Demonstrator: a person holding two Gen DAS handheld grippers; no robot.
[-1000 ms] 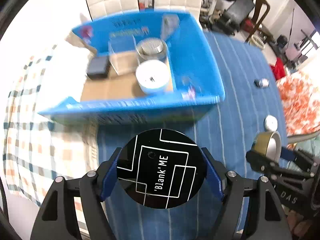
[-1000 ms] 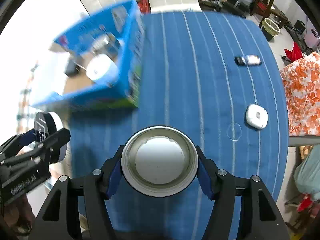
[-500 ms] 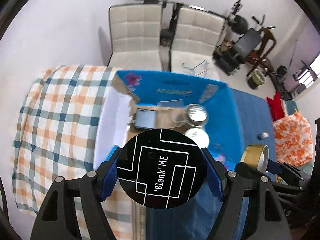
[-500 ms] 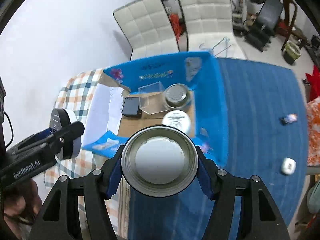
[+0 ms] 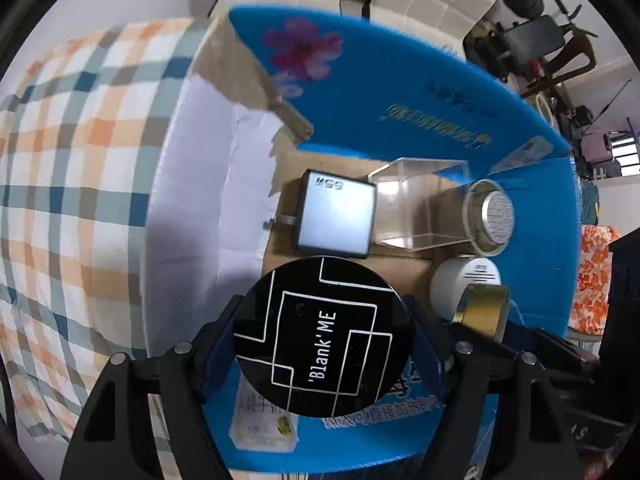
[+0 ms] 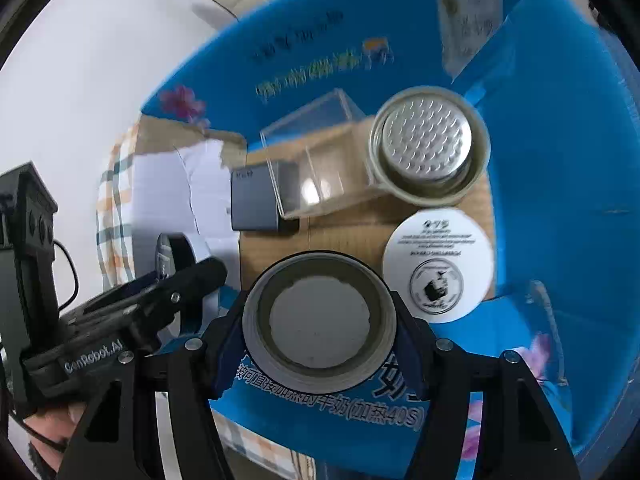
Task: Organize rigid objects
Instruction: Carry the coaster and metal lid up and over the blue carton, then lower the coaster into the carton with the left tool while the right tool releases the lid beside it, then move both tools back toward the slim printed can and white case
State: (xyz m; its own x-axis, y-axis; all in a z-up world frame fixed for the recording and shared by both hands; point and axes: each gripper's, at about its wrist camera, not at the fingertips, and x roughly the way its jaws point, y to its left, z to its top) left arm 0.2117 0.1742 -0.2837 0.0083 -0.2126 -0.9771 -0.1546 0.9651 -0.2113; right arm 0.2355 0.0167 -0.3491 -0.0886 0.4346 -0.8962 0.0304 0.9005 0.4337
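Black disc (image 5: 322,338) clamped between left gripper (image 5: 322,344) jaws, above blue box (image 5: 400,92) near edge. Gold-rimmed roll (image 6: 320,318) clamped in right gripper (image 6: 320,320) jaws, above box floor. Inside: grey block (image 5: 338,220), clear case (image 5: 420,204), metal tin (image 6: 428,148), white lid (image 6: 438,266).

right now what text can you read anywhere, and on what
"'Blank'ME": black disc in the left tongs.
"GenRobot.AI": left tongs' body.
"65W", upside down: grey charger.
Blue box: Chinese print, ending "(加热40S)"; rest blurred.
White lid: print too small.
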